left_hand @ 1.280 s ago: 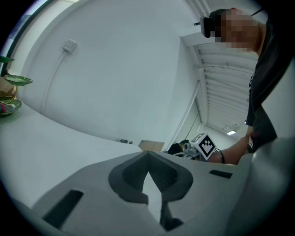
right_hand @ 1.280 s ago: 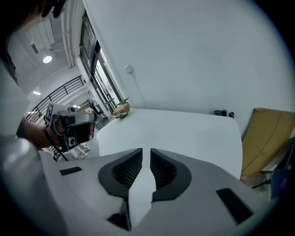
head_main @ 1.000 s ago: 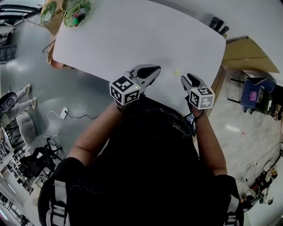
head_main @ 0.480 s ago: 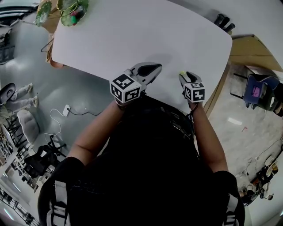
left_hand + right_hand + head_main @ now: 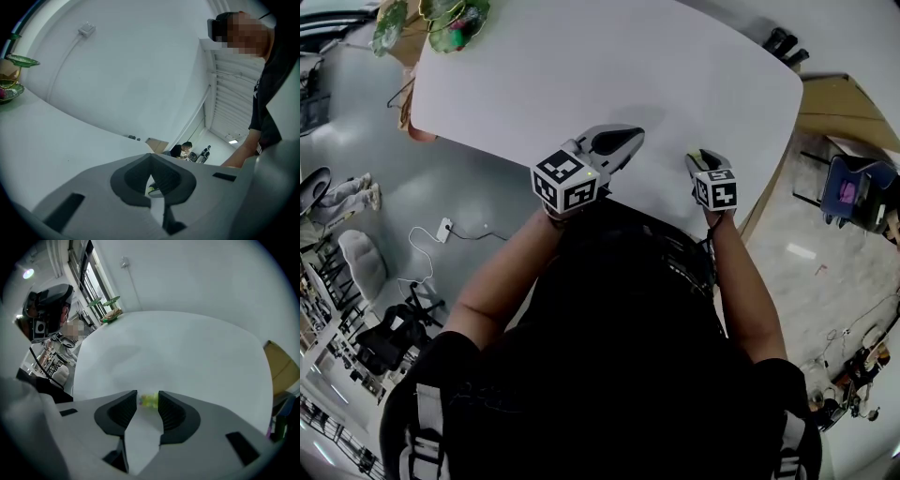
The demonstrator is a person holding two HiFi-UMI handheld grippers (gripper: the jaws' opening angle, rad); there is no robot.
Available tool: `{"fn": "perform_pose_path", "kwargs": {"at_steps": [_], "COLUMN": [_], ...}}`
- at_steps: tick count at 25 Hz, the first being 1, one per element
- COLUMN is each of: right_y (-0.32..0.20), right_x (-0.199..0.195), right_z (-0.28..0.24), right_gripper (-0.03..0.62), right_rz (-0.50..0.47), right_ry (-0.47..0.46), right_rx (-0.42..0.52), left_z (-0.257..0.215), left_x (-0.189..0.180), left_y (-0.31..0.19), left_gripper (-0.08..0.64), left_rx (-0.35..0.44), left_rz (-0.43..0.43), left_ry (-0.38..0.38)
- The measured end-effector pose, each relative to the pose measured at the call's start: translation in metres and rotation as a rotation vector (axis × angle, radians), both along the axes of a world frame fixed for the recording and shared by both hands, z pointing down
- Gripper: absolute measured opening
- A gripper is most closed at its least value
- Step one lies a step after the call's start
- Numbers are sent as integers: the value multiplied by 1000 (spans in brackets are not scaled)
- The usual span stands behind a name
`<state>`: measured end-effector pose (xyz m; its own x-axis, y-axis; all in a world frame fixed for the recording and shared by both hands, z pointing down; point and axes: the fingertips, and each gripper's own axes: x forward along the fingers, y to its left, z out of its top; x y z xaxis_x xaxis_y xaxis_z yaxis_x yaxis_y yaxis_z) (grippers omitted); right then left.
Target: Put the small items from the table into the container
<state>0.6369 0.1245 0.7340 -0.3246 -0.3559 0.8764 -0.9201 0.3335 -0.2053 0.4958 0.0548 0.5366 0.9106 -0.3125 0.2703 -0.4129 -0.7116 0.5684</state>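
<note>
Right hand-held gripper steeply downward, jaws closing around yellow-green item

A small yellow-green item on the table sits between the closing jaws of the right gripper, too blurred to identify. In the head view that gripper hides it. Green dishes at the table's far left corner are cut off at the top edge. The person's body covers the table's near edge.
</note>
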Motion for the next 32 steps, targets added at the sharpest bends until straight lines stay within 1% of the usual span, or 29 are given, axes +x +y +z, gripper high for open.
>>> {"fn": "perform_pose_path", "kwargs": {"at_steps": [5, 9, 12, 15, 21, 25, 28, 32], "right_y": [-1, -5, -9, -12, -2, 16, 33, 40], "right_x": [5, 11, 18, 23, 32, 40, 51, 61], "right_z": [-14, -43, -73, -110, -191, -244, -272, -281], "right_gripper": [146, 144, 144, 144, 144, 144, 144, 144], "right_rz": [1, 15, 26, 31, 58, 80, 95, 103], "right_ry": [-5, -23, -50, -75, -147, -203, -228, -232], "right_rx": [31, 93, 156, 232, 382, 474, 516, 533], "left_z": [-7, -15, -26, -45, -84, -115, -139, -149], "left_x": [0, 3, 9, 17, 33, 44, 56, 67], "left_y": [3, 13, 20, 29, 50, 70, 90, 100], "left_gripper": [3, 3, 3, 3, 3, 3, 4, 4], "left_rx": [13, 25, 27, 60, 127, 160, 197, 223], "left_rz": [3, 5, 1, 8, 19, 29, 61, 79], "left_ry": [5, 16, 43, 67, 98, 131, 163, 162]}}
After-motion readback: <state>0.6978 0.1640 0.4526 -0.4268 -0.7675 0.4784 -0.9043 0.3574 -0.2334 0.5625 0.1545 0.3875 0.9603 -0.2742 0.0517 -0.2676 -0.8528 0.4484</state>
